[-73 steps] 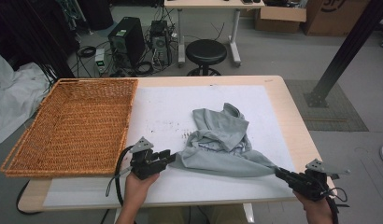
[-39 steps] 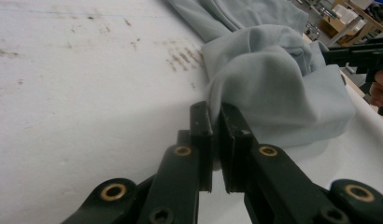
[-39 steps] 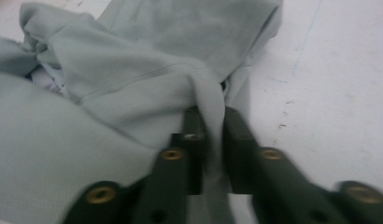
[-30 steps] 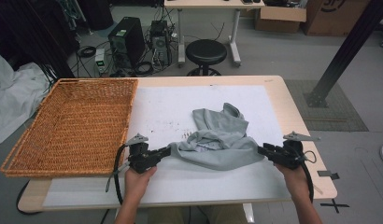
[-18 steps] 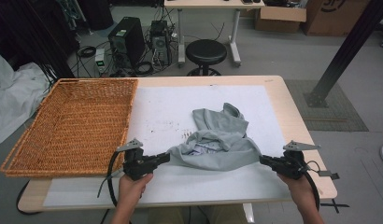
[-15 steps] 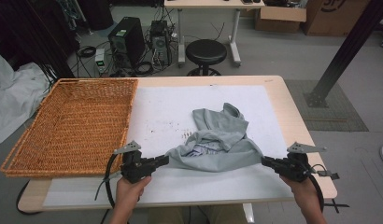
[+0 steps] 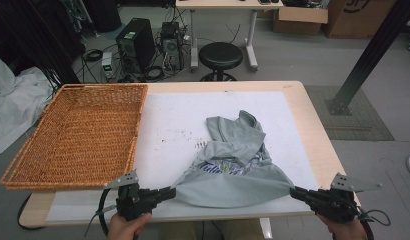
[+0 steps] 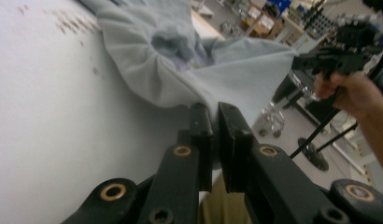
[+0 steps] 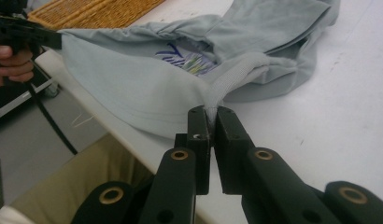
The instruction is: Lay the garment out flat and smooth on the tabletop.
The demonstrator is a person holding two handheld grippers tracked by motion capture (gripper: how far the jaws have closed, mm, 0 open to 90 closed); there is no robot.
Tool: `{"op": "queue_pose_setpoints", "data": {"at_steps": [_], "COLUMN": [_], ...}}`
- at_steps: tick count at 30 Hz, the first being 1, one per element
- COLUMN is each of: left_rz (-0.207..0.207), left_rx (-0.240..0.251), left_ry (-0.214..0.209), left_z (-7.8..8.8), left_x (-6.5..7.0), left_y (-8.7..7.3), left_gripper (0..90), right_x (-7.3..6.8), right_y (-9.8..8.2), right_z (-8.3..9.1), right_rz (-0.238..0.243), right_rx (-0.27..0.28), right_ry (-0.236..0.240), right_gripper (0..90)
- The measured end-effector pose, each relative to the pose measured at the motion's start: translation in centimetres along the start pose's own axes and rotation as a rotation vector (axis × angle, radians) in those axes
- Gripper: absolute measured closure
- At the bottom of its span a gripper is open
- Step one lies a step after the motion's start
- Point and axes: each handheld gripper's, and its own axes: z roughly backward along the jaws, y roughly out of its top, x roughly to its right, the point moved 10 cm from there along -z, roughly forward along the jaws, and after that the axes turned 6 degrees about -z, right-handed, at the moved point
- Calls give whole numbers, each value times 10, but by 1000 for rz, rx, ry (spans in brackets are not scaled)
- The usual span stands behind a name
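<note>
Tongs at left (image 7: 169,192) and right (image 7: 295,192) each clamp one corner of the grey T-shirt (image 7: 233,170), stretching its hem along the near edge of the bench (image 7: 313,117); a wicker basket (image 7: 83,132) sits far left.

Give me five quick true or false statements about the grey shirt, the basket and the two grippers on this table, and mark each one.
1. Both grippers hold the grey shirt. True: the left gripper and the right gripper each pinch one end of it.
2. The shirt lies inside the wicker basket. False: it lies on the white mat, beside the basket.
3. The shirt has printed lettering. True.
4. The right gripper's fingers stand wide open. False: they are shut on the shirt's edge.
5. The basket sits at the right end of the table. False: it sits at the left end.
</note>
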Motion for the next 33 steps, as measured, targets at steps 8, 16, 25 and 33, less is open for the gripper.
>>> {"op": "queue_pose_setpoints", "data": {"at_steps": [8,16,25,33], "left_rz": [52,38,1,21], "left_rx": [-59,-25,-166,-165], "left_ry": [63,200,321,347], "left_z": [-4,-28,-74,-59], "left_x": [-12,-30,-47,-49], "left_y": [-36,-18,-16,-23], "left_gripper": [775,579,683,852], "right_x": [17,32,51,49], "right_y": [-51,-27,-31,-42], "right_z": [-3,-11,-63,-49], "right_rz": [-21,-85,-46,-50], "right_rx": [-139,-20,-109,-101], "right_ry": [-102,-158,-214,-193], "right_gripper": [846,597,725,879]}}
